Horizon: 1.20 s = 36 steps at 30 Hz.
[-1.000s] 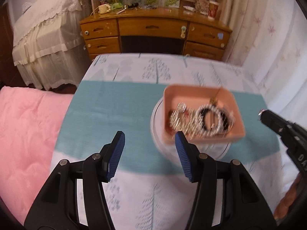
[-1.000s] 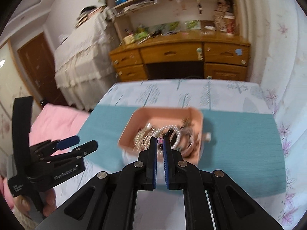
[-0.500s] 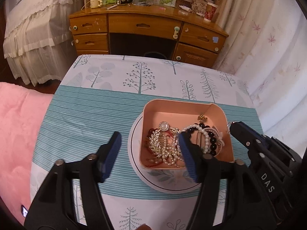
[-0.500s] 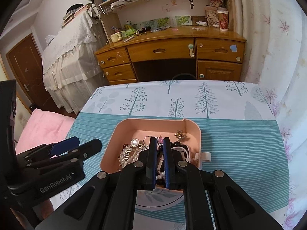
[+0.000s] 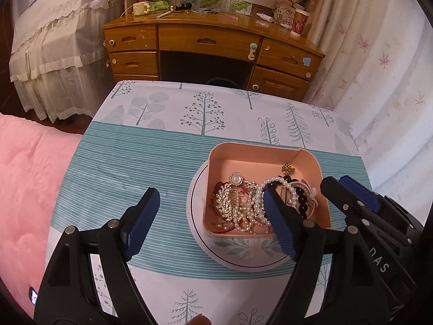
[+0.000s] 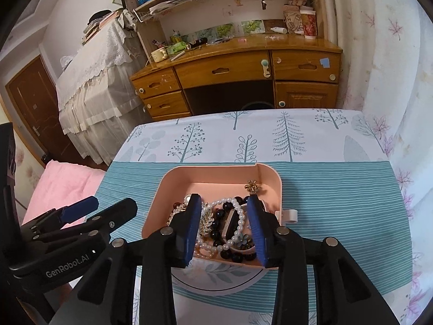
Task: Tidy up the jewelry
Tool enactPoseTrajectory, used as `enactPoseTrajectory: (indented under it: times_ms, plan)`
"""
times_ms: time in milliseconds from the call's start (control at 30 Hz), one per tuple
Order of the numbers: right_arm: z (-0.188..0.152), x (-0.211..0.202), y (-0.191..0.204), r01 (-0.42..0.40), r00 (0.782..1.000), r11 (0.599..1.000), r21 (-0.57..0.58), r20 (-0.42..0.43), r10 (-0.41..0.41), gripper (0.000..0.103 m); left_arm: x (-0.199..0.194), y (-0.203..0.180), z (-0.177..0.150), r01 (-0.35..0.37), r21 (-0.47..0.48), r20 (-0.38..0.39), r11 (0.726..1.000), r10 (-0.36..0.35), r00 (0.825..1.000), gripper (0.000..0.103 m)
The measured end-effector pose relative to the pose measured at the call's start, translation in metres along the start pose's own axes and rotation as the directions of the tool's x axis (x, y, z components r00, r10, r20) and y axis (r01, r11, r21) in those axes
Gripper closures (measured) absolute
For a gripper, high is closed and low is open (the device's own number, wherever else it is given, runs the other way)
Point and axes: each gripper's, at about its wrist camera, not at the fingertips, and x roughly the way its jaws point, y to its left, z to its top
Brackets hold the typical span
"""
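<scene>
Two grippers hang over a table spread with a tree-print cloth [image 5: 205, 108] that carries a wide teal striped band. Going from the left, a pink quilt [image 5: 29, 178] lies beside the table edge. Next comes the left gripper [image 5: 209, 218], its blue pads spread wide and its jaws opening, with nothing between them but the striped cloth and the left rim of a white plate [image 5: 199, 241]. Its left pad is over bare cloth; its right pad hangs over the near part of a pink box [image 5: 259, 149], in front of the jewelry.

That box sits on the plate, on the teal band, a little right of the table's middle. Inside it the jewelry is piled together: a silver leaf brooch [image 5: 226, 203], a round white pearl pin [image 5: 236, 179], a loop of white pearls [image 6: 232, 224], black beads [image 6: 216, 233], and a small gold flower [image 6: 253, 186] apart near the far right corner.

The right gripper [image 6: 225, 230] is lowered over the near side of the box, its jaws opening, part way apart. The pearls and black beads lie between the pads, but the pads press on nothing that I can see. A small white clip [image 6: 288, 215] pokes out at the box's right wall. Behind the table stands a wooden desk [image 6: 238, 70].
</scene>
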Motion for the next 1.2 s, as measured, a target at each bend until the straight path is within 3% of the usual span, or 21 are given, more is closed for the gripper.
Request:
enactPoseTrajectory:
  times_ms: [333, 767, 967, 1200]
  plan:
    - [-0.032, -0.031, 0.004, 0.002, 1.000, 1.000, -0.003, -0.019, -0.002, 0.067, -0.022, -0.002, -0.040, -0.001, 0.008, -0.015, 1.000, 0.001, 1.000, 0.026]
    - [-0.137, -0.078, -0.001, 0.027, 0.998, 0.999, -0.017, -0.051, -0.028, 0.066, -0.059, -0.020, -0.131, -0.025, 0.022, 0.005, 0.999, 0.025, 1.000, 0.026]
    - [-0.191, -0.107, -0.002, 0.085, 0.996, 0.996, -0.023, -0.020, -0.086, 0.066, -0.071, -0.032, -0.176, -0.065, 0.065, 0.017, 0.996, 0.064, 0.998, 0.026]
    - [-0.223, -0.135, -0.008, 0.070, 0.997, 0.998, 0.001, -0.012, -0.070, 0.062, -0.080, -0.037, -0.204, -0.060, 0.075, 0.002, 0.995, 0.060, 0.998, 0.026]
